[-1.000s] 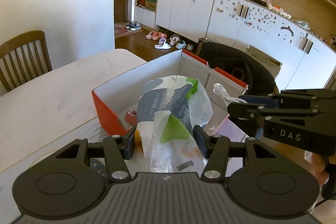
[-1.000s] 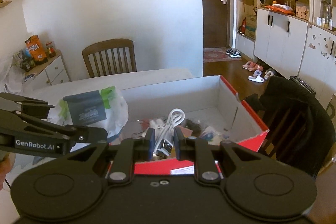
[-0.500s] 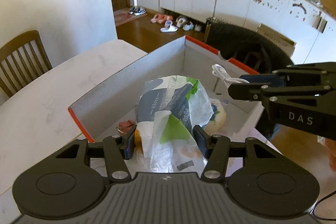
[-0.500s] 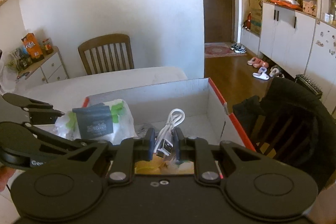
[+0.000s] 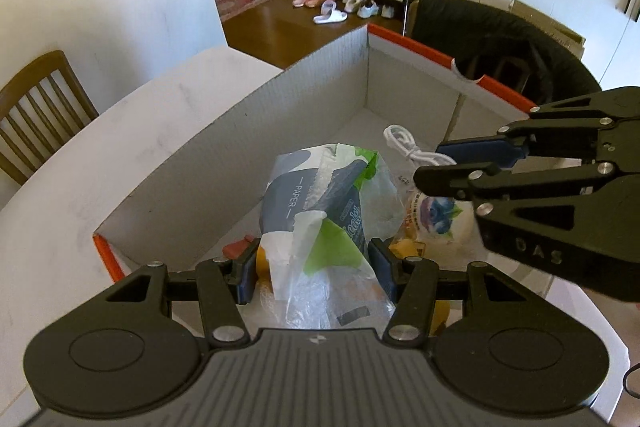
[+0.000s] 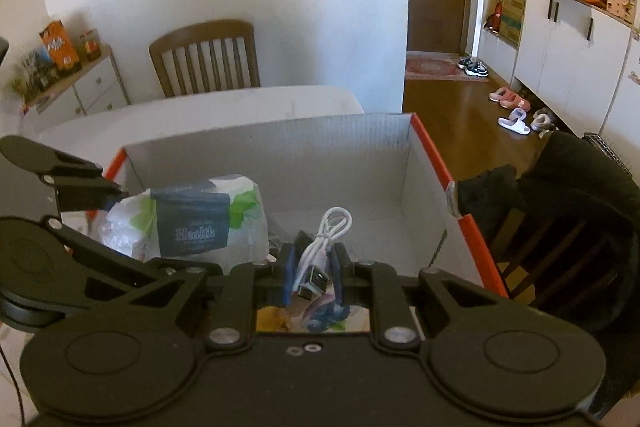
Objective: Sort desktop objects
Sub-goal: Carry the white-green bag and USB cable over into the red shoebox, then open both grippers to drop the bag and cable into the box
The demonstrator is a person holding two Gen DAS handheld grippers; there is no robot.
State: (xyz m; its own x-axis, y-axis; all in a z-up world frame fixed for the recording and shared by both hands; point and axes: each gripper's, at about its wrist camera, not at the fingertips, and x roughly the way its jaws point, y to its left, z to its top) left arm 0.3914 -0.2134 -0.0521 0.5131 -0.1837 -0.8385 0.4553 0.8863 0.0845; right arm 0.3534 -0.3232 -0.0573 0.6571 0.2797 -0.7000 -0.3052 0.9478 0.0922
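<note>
Left wrist view: orange-edged cardboard box (image 5: 320,99) on white table (image 5: 120,155), left gripper (image 5: 316,271) angled down over box, jaws clamping plastic tissue pack (image 5: 332,211), right gripper (image 5: 452,163) beside it; right wrist view: right gripper (image 6: 312,275) pinching coiled white USB cable (image 6: 324,239) narrowly above box, wooden chair (image 6: 208,59) behind.

Left gripper (image 5: 314,273) over open cardboard box (image 5: 240,131) — fingers (image 5: 246,273) pressed on both sides of crinkled plastic tissue pack (image 5: 324,211), white, green and dark blue, "PAPER" printed on it. Right gripper (image 5: 448,167) enters from right, holding coiled white cable (image 5: 412,151) above box interior. Round blue-printed packet (image 5: 436,223) on box floor beside pack. Box sits on white bench (image 5: 100,155). Wooden chair (image 5: 36,107) at left; black jacket (image 5: 500,51) draped over chair behind box.
</note>
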